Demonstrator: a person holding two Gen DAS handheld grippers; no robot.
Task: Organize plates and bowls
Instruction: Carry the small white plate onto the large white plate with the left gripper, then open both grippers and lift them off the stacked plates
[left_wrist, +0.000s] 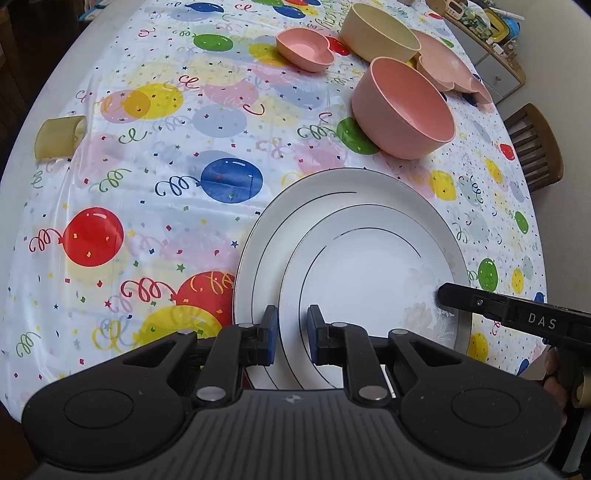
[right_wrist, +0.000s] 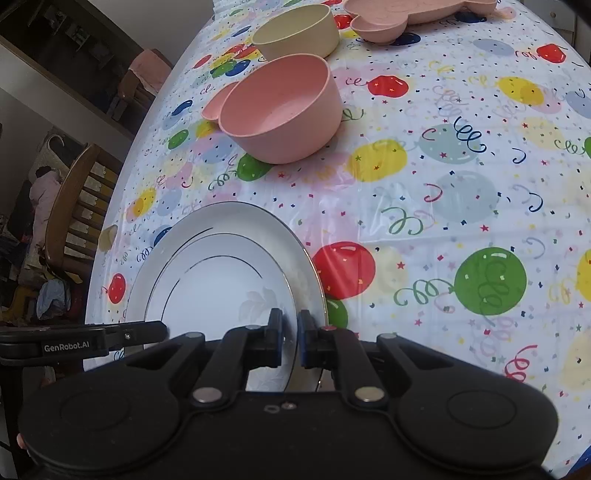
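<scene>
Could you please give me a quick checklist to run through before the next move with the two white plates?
1. Small plate nested on large plate: ok.
2. Left gripper straddles the small plate's rim with a gap showing, no grip: not ok.
3. Right gripper nearly closed around the small plate's rim; firm contact: cannot tell.
4. Pink bowl stands apart from the plates: ok.
5. Cream bowl and heart dish are farther back, out of the way: ok.
</scene>
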